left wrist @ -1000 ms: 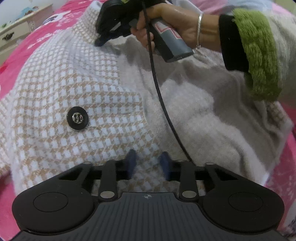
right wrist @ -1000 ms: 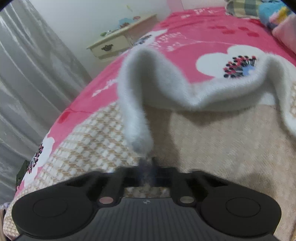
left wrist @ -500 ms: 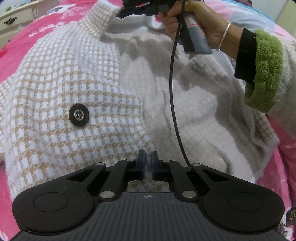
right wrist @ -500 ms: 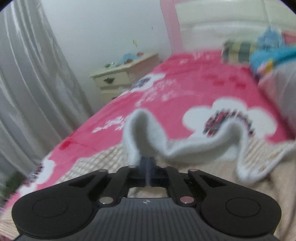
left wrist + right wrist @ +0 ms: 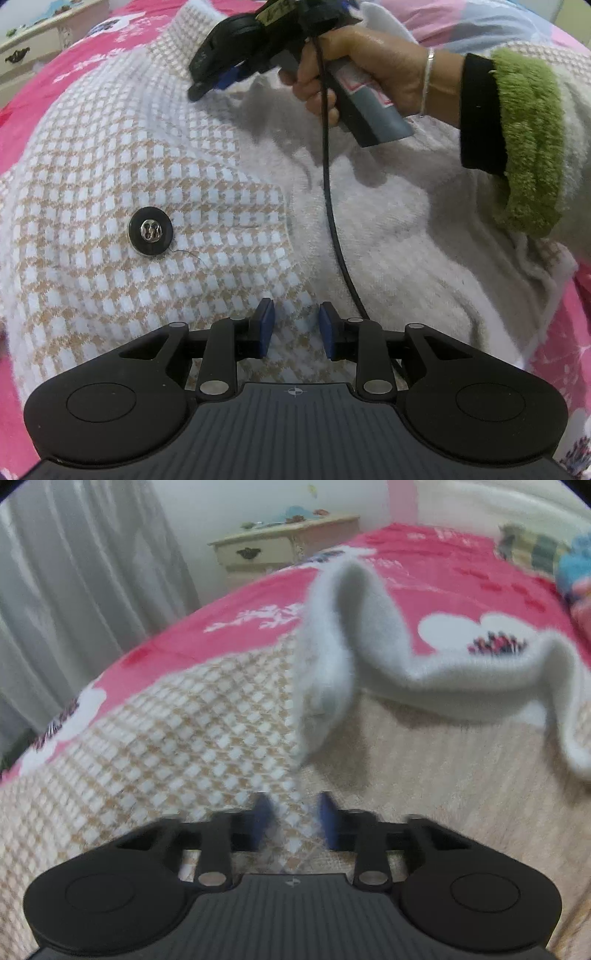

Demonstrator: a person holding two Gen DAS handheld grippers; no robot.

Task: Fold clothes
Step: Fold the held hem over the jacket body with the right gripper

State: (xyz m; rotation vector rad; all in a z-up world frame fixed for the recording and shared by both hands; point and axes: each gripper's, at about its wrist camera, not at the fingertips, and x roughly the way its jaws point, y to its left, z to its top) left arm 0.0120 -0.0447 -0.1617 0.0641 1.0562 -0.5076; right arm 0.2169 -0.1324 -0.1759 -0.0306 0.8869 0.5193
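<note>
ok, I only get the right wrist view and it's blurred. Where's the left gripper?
Observer: The left gripper hovers over the checked cardigan. Its jaws have just been opening, with nothing between them.
Operator: Any fasteners near it?
Observer: One black button, up and left of the pads in the left wrist view.
Operator: Anything trailing from my side?
Observer: A black cable hangs from the right gripper across the pale lining. That gripper's jaws have just been opening too, and I see no cloth pinched.

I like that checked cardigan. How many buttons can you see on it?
1: a round black button with a metal centre, on the beige-and-white checked knit cardigan, left of its opening. Others may be hidden under folds.
</note>
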